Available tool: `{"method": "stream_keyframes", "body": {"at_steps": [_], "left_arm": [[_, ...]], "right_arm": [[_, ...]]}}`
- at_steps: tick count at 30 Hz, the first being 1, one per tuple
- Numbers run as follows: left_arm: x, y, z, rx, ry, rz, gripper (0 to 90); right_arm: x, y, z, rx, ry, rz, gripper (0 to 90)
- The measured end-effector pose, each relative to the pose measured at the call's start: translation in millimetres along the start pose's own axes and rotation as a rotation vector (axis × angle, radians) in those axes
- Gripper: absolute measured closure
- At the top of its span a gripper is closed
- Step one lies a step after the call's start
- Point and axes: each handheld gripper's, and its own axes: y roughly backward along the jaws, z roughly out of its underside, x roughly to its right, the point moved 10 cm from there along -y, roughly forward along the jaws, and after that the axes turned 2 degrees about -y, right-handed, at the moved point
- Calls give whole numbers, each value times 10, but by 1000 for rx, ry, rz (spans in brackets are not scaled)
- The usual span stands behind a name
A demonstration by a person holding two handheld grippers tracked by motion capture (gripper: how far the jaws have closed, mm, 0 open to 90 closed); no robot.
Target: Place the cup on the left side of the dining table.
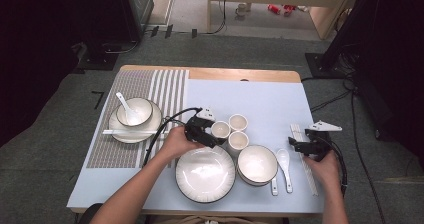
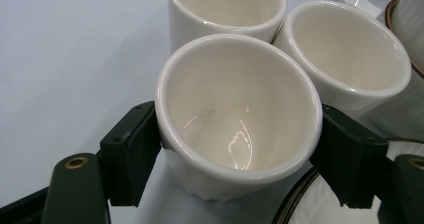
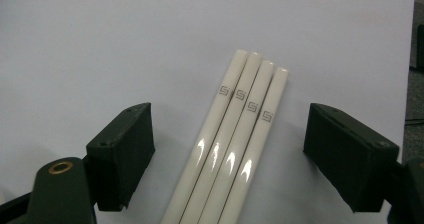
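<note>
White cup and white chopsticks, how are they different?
The round white ceramic cup stands upright; the four glossy white chopsticks lie flat on the table. The cup is wide and hollow; the chopsticks are thin rods. The cup fills the left gripper's jaws; the chopsticks leave gaps inside the right gripper's. Both are glossy white.

The cups (image 2: 235, 129) are glossy cream-white. The chopsticks (image 3: 235, 149) are ivory with small grey square-spiral marks. The surface (image 1: 270, 99) is pale blue, its placemat (image 1: 150, 86) grey-and-white striped.
</note>
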Motion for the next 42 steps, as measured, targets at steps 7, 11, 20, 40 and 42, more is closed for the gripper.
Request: {"method": "stream_keyframes", "body": {"at_steps": [7,11,20,40,42], "left_arm": [[-2,-38,14,-9,-7,-14,251],[-2,-57,23,-15,-14,-23,253],[-4,-65,30,-23,-42,-43,265],[-6,-42,16,-25,-63,-64,277],[-6,-39,16,-25,-60,-64,277]], "right_arm": [[0,0,0,0,0,0,196],[0,0,0,0,0,1,196],[0,0,1,0,0,1,196],[0,0,1,-1,-1,1,195],[0,0,0,0,0,1,195]]}}
